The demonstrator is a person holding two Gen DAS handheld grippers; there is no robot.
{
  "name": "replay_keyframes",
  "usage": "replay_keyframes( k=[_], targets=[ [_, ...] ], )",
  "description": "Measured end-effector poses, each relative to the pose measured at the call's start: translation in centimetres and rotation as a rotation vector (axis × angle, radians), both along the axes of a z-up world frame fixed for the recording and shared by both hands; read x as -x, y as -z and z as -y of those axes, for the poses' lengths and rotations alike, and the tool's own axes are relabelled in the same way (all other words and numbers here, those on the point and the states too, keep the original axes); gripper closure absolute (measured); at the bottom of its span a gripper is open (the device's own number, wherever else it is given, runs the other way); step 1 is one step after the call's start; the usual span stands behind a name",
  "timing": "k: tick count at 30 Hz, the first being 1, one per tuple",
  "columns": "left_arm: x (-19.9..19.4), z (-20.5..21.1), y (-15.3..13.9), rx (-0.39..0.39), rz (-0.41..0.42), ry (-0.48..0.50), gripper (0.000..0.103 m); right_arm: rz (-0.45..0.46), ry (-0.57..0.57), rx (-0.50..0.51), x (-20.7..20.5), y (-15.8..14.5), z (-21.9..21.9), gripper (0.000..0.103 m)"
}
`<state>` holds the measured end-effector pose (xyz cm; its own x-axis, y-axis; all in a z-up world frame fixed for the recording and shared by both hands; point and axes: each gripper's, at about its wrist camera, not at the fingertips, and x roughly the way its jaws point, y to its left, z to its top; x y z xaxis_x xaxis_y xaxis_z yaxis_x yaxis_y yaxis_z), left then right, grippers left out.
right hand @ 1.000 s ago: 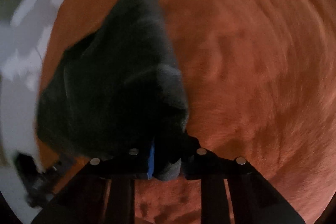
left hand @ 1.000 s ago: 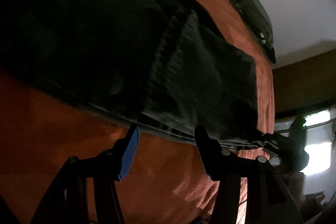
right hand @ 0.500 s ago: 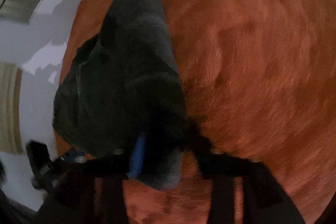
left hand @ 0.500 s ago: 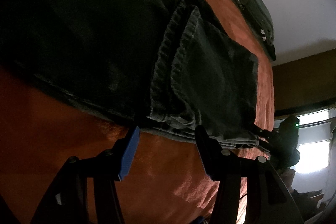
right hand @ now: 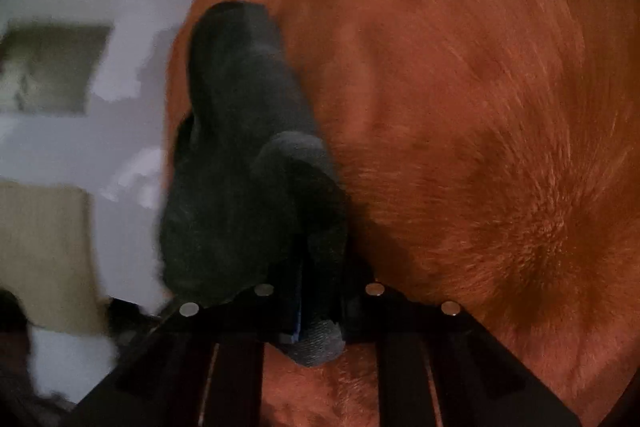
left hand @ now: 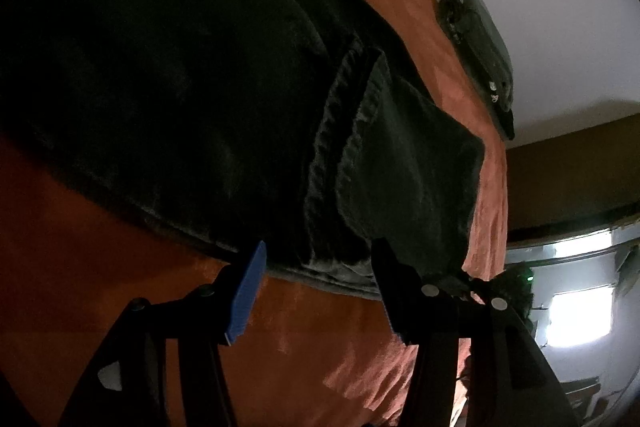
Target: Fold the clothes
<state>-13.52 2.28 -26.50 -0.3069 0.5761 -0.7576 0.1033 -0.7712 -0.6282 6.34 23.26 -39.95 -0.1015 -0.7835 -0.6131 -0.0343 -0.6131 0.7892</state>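
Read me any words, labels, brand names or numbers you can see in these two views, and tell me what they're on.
None can be read.
Dark trousers: no tag or print shows.
Orange blanket: plain.
Dark folded pile by the wall: small pale marks near one end, too small to read.
Framed thing on the wall: blurred, nothing readable.

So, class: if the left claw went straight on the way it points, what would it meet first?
Most likely the near folded edge of the dark trousers, which lies just beyond the open left claw on the orange blanket. Depth is hard to judge.
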Motion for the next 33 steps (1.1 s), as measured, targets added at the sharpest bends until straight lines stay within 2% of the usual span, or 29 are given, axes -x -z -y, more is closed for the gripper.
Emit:
replay_keyframes(
  k=[2,5,7,9,12,14,17,18,19,21,23,25,28,30,33],
  targets=[
    [0.0,-0.1,-0.1,0.011,-0.002,0.015,0.047,0.007,-0.006,0.058,-0.1,0.2,-0.5,0.091],
    [-0.1,-0.1,-0.3,0.025,-0.003,0.039,0.047,0.003,-0.038,0.010,0.1,-1.3,-1.3,0.085],
    [-0.1,0.0,-0.3,0.028,0.003,0.044,0.047,-0.014,-0.031,-0.086,0.5,-2.4,-1.2,0.062],
    [-0.1,0.1,-0.4,0.035,0.007,0.046,0.047,-0.037,-0.026,-0.188,0.1,-3.8,-1.3,0.052],
    [-0.1,-0.2,-0.4,0.057,0.016,0.062,0.047,0.004,-0.010,-0.237,-1.3,-4.4,-0.2,0.048],
    [-0.1,-0.4,-0.4,0.072,0.026,0.078,0.047,0.053,0.014,-0.242,-1.9,-4.3,0.3,0.048],
    [-0.2,-1.3,-0.5,0.104,0.041,0.124,0.047,0.136,0.045,-0.166,-1.8,-3.6,1.4,0.051],
    [-0.3,-1.7,-0.5,0.118,0.043,0.146,0.047,0.129,0.012,-0.187,-1.7,-3.7,2.2,0.069],
    [-0.4,-2.0,-0.6,0.132,0.043,0.161,0.047,0.094,-0.038,-0.225,-1.5,-3.9,2.9,0.078],
    [-0.7,-2.6,-0.8,0.156,0.045,0.197,0.047,0.049,-0.057,-0.223,-1.7,-4.8,3.1,0.085],
    [-1.2,-3.3,-0.9,0.173,0.041,0.241,0.047,0.005,-0.076,-0.221,-2.0,-5.8,3.2,0.086],
    [-1.7,-3.6,-1.1,0.184,0.023,0.281,0.047,0.006,-0.082,-0.114,-1.6,-3.6,1.2,0.087],
    [-2.1,-3.2,-0.8,0.159,0.024,0.272,0.047,0.009,-0.091,0.046,-1.0,-0.4,-1.7,0.087],
    [-2.0,-2.8,-0.4,0.137,0.037,0.245,0.047,0.013,-0.092,0.222,-1.0,2.6,-3.1,0.087],
    [-1.9,-2.2,-0.2,0.123,0.044,0.219,0.047,0.021,-0.118,0.264,-0.9,2.7,-3.6,0.085]
  ],
)
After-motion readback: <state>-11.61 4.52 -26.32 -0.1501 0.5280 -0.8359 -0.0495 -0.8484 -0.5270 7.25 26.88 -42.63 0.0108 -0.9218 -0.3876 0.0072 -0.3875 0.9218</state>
